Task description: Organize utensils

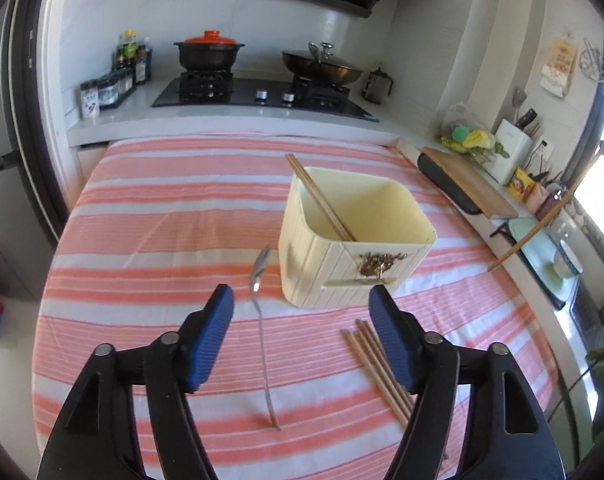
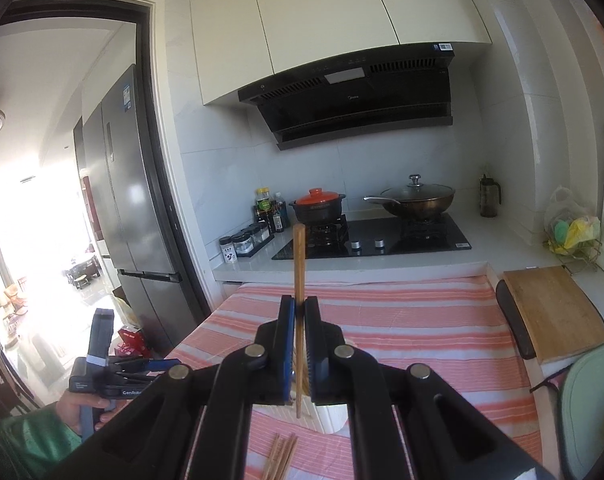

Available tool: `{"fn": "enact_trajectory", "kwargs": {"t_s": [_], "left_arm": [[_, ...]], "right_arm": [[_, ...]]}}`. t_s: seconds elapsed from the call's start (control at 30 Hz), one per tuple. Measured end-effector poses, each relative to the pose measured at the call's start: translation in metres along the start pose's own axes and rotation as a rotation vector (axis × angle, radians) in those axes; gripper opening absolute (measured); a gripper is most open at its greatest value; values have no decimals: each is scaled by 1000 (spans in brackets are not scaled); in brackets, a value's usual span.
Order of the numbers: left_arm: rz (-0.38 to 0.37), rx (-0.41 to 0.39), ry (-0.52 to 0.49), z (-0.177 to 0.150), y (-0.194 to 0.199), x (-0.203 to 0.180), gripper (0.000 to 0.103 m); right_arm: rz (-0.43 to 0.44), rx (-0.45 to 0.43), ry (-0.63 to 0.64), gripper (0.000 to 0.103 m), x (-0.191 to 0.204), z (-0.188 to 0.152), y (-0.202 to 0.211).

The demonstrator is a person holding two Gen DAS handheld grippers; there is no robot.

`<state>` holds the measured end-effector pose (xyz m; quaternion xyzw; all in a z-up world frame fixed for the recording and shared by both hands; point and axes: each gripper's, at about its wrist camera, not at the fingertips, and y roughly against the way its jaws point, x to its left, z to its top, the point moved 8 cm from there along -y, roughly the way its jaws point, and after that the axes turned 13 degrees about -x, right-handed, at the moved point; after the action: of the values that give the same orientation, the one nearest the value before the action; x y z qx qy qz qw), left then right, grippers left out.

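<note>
Hovering over the striped cloth (image 1: pixel 161 208), the left gripper (image 1: pixel 301 300) gapes wide above a spoon (image 1: pixel 261 320) beside the cream box (image 1: pixel 354 236); the right gripper (image 2: pixel 300 312) clamps 1 upright chopstick (image 2: pixel 299 264).

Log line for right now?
left gripper: open over spoon | right gripper: shut on chopstick | bin: holds chopsticks

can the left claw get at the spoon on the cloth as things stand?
Probably yes. The left claw is open and empty, with the spoon lying flat on the striped cloth between its fingers' line of sight. Nothing covers it; the cream container stands just beside the bowl end, so grab the handle.
</note>
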<state>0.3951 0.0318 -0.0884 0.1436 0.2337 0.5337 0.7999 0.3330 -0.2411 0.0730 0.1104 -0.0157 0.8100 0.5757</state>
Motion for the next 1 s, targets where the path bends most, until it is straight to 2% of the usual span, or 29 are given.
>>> {"fn": "enact_trajectory", "kwargs": {"t_s": [0.1, 0.2, 0.3, 0.37, 0.5, 0.6, 0.7, 0.73, 0.77, 0.8, 0.83, 0.87, 1.0], "left_arm": [[53, 53, -24, -20, -10, 9, 81], [64, 130, -41, -44, -25, 14, 81], [174, 175, -117, -61, -45, 27, 81], [245, 202, -102, -67, -62, 44, 81], [366, 234, 3, -61, -99, 85, 81], [484, 270, 19, -57, -129, 105, 82], [541, 318, 20, -61, -156, 116, 85], [540, 295, 32, -59, -159, 117, 85], [529, 278, 57, -57, -161, 119, 76], [486, 265, 98, -55, -163, 118, 57], [472, 250, 110, -53, -163, 119, 44], [464, 244, 101, -53, -163, 118, 41], [427, 202, 70, -53, -149, 115, 40]], "right_arm": [[-7, 17, -12, 5, -3, -11, 10], [-8, 38, -27, 5, -5, -24, 20], [-8, 53, -20, 5, -2, -35, 27], [-6, 70, -21, 5, -1, -44, 29], [0, 100, -34, 5, -1, -59, 29], [7, 115, -45, 5, 0, -66, 27], [14, 120, -42, 5, 2, -71, 24], [16, 121, -42, 5, 2, -72, 23], [19, 122, -45, 5, 2, -73, 22], [21, 123, -47, 5, 2, -74, 21], [23, 124, -48, 5, 1, -74, 21], [24, 124, -48, 5, 1, -75, 20], [29, 126, -43, 5, 0, -76, 18]]}}
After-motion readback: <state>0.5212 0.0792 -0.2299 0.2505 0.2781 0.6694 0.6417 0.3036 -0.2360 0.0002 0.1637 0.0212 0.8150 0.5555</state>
